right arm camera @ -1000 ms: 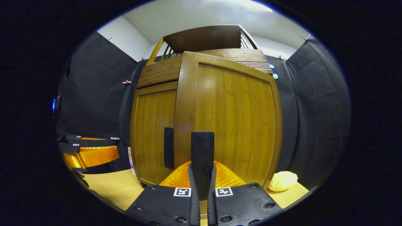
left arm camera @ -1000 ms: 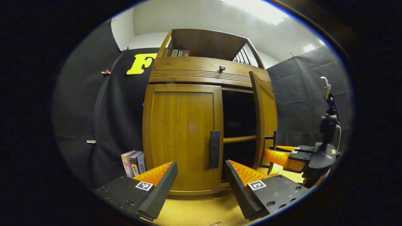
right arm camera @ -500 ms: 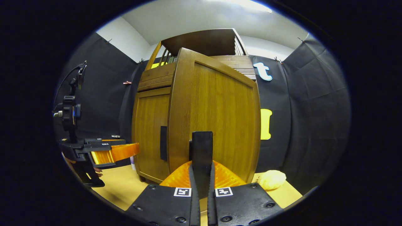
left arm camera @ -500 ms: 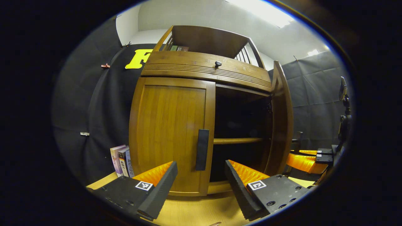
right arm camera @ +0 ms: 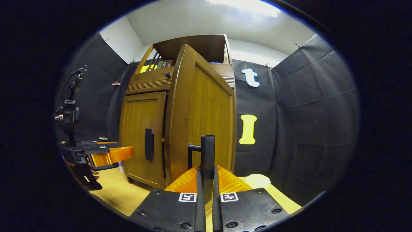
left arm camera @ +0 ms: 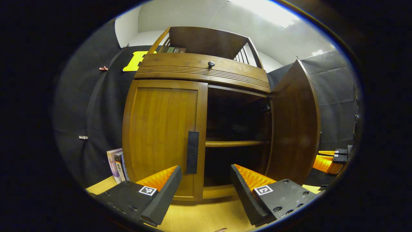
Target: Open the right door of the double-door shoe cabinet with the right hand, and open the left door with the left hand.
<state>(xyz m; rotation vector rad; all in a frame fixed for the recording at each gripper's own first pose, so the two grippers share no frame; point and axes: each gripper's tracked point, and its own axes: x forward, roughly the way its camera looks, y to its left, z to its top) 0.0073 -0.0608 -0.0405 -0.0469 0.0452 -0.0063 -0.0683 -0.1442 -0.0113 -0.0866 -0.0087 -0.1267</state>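
A brown wooden shoe cabinet (left arm camera: 199, 69) stands on a yellow floor. Its right door (left arm camera: 294, 122) is swung wide open, showing a dark inside with a shelf (left arm camera: 236, 143). The left door (left arm camera: 161, 135) is closed, with a black vertical handle (left arm camera: 192, 152). My left gripper (left arm camera: 206, 180) is open, a short way in front of that handle. In the right gripper view, my right gripper (right arm camera: 206, 180) is shut on the right door's black handle (right arm camera: 207, 153), with the right door (right arm camera: 199, 119) seen edge-on. The left gripper (right arm camera: 106, 154) also appears at the left there.
Some books (left arm camera: 116, 163) stand against the cabinet's left side. A pale lumpy object (right arm camera: 257, 181) lies on the floor by the right wall. A drawer with a small black knob (left arm camera: 211, 64) sits above the doors. Black cloth walls close in on both sides.
The right door has swung from partly open to wide open, pulled by the right gripper. The left gripper has come closer to the cabinet, toward the left door's handle.
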